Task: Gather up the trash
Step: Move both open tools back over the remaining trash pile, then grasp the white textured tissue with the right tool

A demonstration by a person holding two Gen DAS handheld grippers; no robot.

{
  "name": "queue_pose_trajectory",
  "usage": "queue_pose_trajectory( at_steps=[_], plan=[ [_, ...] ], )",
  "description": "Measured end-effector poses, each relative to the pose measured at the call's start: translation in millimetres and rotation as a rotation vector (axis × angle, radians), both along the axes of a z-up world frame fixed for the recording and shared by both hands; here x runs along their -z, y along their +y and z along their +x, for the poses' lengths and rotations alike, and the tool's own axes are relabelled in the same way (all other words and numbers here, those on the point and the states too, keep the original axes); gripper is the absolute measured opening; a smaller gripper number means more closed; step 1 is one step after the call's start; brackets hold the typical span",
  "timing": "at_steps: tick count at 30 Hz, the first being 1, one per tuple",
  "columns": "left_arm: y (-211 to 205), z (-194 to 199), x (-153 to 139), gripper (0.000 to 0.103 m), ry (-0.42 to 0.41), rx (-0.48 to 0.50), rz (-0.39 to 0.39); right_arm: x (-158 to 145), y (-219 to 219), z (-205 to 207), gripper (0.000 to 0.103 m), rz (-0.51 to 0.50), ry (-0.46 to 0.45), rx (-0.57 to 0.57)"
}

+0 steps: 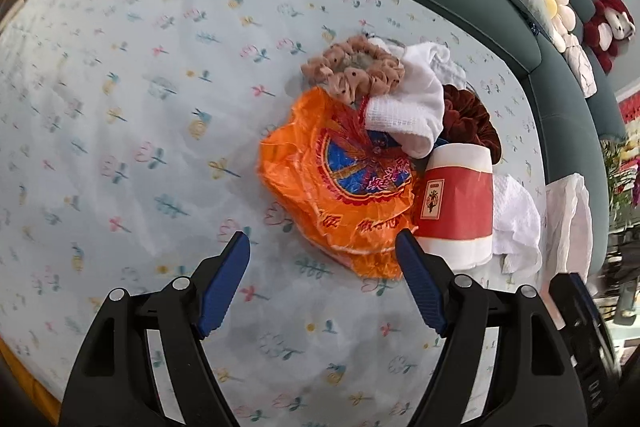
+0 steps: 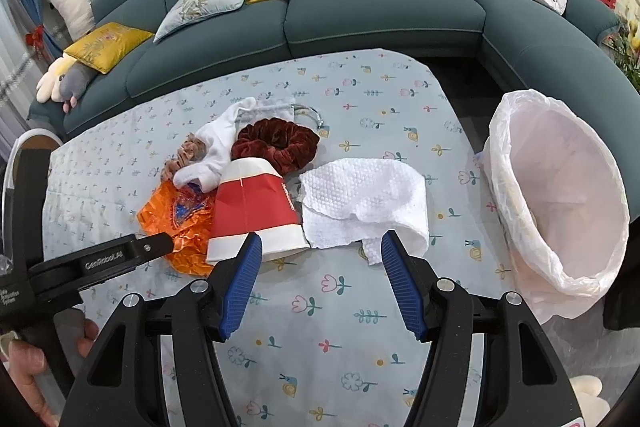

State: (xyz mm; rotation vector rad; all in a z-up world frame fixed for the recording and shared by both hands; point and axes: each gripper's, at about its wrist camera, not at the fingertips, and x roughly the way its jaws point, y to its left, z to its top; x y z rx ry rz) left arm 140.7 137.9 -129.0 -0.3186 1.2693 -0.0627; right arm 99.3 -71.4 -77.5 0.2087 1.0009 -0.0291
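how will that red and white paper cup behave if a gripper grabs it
The paper cup stands upside down, so it probably won't roll. It looks thin-walled, likely light and easily crushed. The orange wrapper lies against it and may shift.

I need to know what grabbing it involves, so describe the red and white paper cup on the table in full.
The paper cup is a tapered cup, apparently paper, with a wide red band, white bands at both ends and a small label on its side. It stands upside down, narrow base up, on the floral tablecloth. It looks undented. The orange foil wrapper lies against one side, the white paper towel against the other, and a white sock and dark red scrunchie crowd its far side. Neither set of jaws touches it.
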Motion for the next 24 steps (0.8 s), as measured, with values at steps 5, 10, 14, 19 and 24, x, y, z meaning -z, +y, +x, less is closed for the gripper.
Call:
queue_pose_trajectory(
  at_steps=[5, 10, 14, 19, 24],
  plan=[
    [-4, 8, 10, 0.062, 0.022, -0.018, -0.047, 8, -2, 5, 0.060, -0.006, 0.015, 0.002],
    [-12, 9, 11, 0.030, 0.016, 0.015, -0.056, 12, -8, 14, 0.060, -0.018, 0.019, 0.014],
    [-14, 6, 8, 0.003, 0.003, 0.043, -0.048, 15, -14, 24, 0.060, -0.029, 0.018, 0.029],
    [-20, 2, 1, 0.000, -0.026, 0.060, 0.000, 23, -25, 37, 0.060, -0.028, 0.030, 0.053],
    [-24, 0, -4, 0.000, -0.039, 0.067, 0.028, 35, -33, 45, 0.060, -0.018, 0.053, 0.073]
  ],
)
